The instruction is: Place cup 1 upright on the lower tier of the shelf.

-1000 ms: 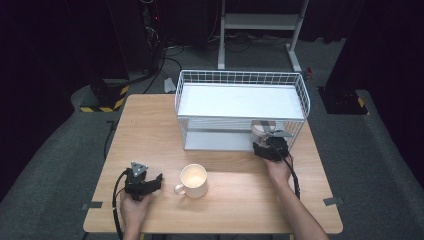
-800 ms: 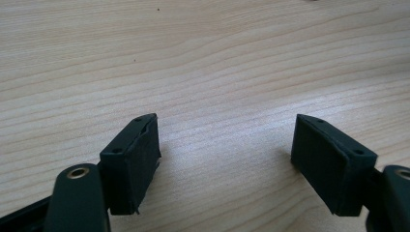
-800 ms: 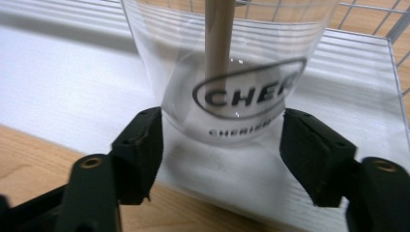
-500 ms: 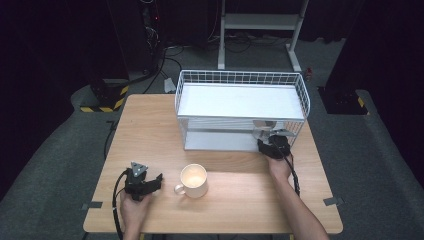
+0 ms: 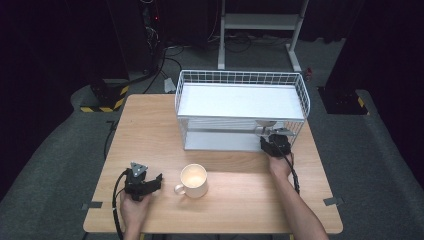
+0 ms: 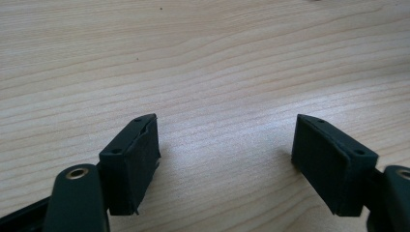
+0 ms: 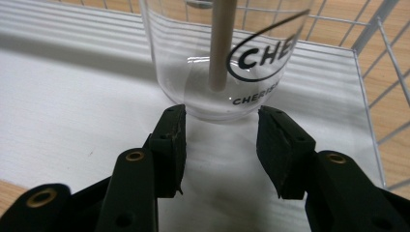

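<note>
Clear glass point(image 7: 220, 58), black lettering, stick inside, upright on lower shelf of white wire rack point(image 5: 300, 95), right end. Right gripper point(image 7: 220, 150) just short of its base, jaws apart, narrower than glass, nothing held. Prob. reaching to grasp: widen first, go in level, clamp low. Left gripper point(image 6: 225, 159) wide, empty, on table point(image 5: 150, 125) nr cream mug point(image 5: 194, 180).

Right claw point(image 5: 274, 138) apparently reaches under the rack point(image 5: 241, 100).

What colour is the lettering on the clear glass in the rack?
Black lettering on the clear glass, best in the right gripper view.
</note>
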Action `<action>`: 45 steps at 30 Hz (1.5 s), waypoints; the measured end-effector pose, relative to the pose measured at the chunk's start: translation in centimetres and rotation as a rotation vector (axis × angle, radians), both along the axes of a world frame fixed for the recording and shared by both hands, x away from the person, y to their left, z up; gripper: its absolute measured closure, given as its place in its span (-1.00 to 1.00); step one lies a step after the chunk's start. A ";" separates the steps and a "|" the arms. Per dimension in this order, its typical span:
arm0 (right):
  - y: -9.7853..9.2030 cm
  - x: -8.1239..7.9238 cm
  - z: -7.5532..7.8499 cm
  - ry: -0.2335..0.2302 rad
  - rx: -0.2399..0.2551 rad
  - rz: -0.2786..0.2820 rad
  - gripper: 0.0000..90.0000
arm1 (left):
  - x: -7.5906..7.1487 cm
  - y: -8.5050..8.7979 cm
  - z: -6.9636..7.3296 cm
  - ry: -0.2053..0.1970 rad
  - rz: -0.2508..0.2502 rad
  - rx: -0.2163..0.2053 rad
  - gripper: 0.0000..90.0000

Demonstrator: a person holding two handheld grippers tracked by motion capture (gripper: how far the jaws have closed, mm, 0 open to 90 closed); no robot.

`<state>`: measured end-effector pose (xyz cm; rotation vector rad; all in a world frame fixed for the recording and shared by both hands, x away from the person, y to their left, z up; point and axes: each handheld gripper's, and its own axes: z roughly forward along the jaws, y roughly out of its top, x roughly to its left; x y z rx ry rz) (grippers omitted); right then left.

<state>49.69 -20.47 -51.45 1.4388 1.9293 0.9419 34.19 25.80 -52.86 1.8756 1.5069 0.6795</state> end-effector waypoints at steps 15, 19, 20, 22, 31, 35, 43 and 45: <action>-0.5 -0.1 0.3 0.034 0.009 0.019 -0.05 | 0.0 0.0 0.0 -0.004 0.003 0.001 -0.44; -1.0 -0.8 0.3 0.024 0.019 0.036 -0.10 | 0.0 0.0 0.0 -0.004 0.003 0.002 -0.44; -1.1 -1.0 0.3 0.020 0.014 0.046 -0.10 | 0.0 0.0 0.0 -0.004 0.003 0.002 -0.44; -1.3 -1.4 0.5 0.028 0.018 0.049 -0.11 | 0.0 0.0 0.0 -0.004 0.002 0.002 -0.44; -2.1 -2.8 1.5 -0.002 0.054 0.087 -0.14 | 0.0 0.0 0.0 -0.004 0.003 0.002 -0.44; -2.5 -3.4 2.2 -0.018 0.075 0.096 -0.15 | 0.0 0.0 0.0 -0.004 0.003 0.002 -0.44; -2.8 -4.0 2.9 -0.021 0.091 0.122 -0.15 | 0.0 0.0 0.0 -0.003 0.003 0.003 -0.44; -2.8 -4.2 3.1 -0.030 0.093 0.129 -0.15 | 0.0 0.0 0.0 -0.002 0.002 0.003 -0.44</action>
